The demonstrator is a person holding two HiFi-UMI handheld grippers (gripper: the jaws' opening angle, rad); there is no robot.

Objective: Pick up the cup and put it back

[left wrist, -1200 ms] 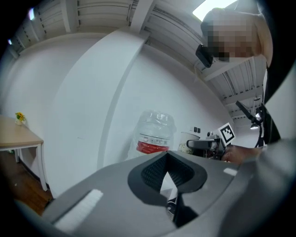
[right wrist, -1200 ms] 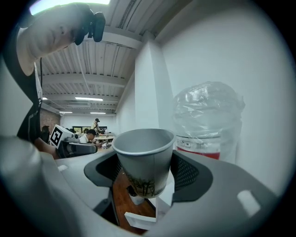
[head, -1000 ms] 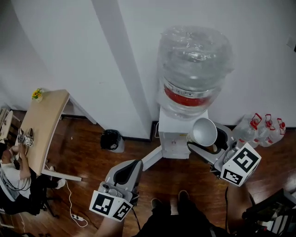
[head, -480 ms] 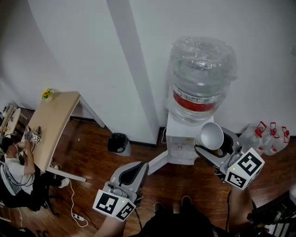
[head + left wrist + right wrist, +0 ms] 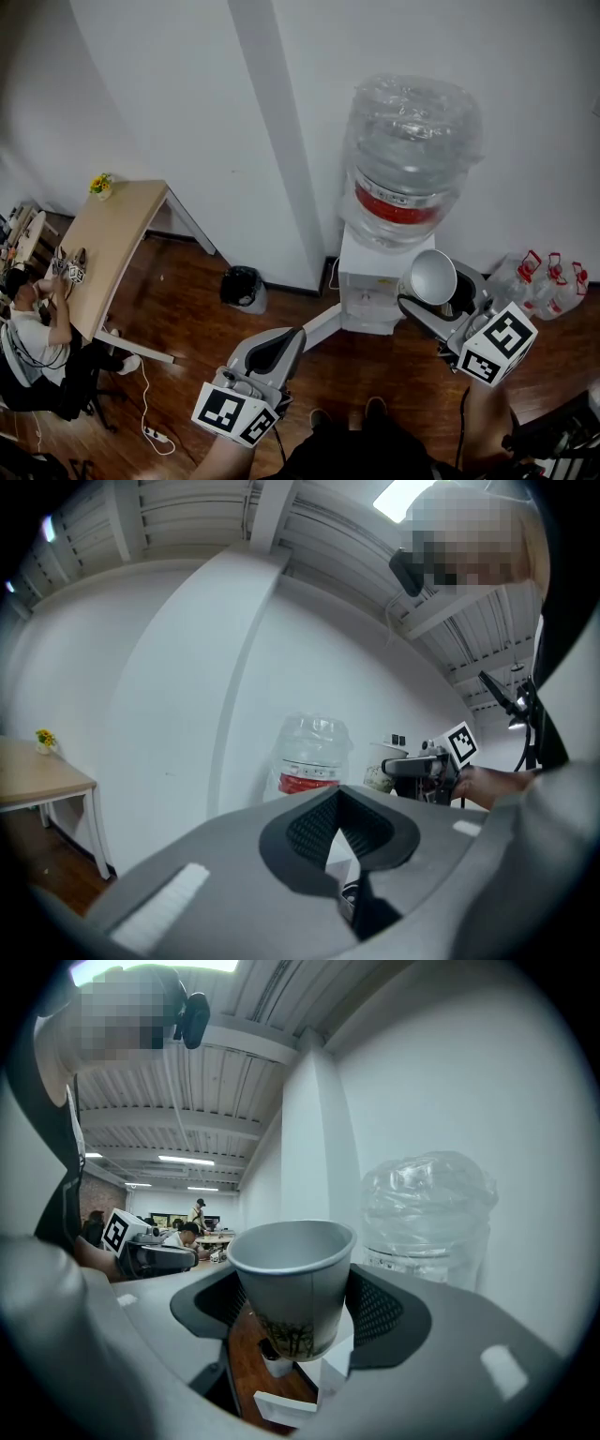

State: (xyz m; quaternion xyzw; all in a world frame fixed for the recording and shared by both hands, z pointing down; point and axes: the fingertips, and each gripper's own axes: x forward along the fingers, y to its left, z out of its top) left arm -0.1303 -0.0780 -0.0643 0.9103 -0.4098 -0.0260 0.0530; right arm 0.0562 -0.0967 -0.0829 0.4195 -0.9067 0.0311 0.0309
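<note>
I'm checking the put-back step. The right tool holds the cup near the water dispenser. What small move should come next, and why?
Probably lower the right tool slowly toward the dispenser. The cup is upright and clamped between the tool's jaws. It hangs in the air in front of the dispenser and is not yet set down.

Recorded pale grey-white on the cup, with dark tree print low down (rim plain). Logged clear with red band on the water bottle, white on the dispenser, reddish-brown wood on the floor.
</note>
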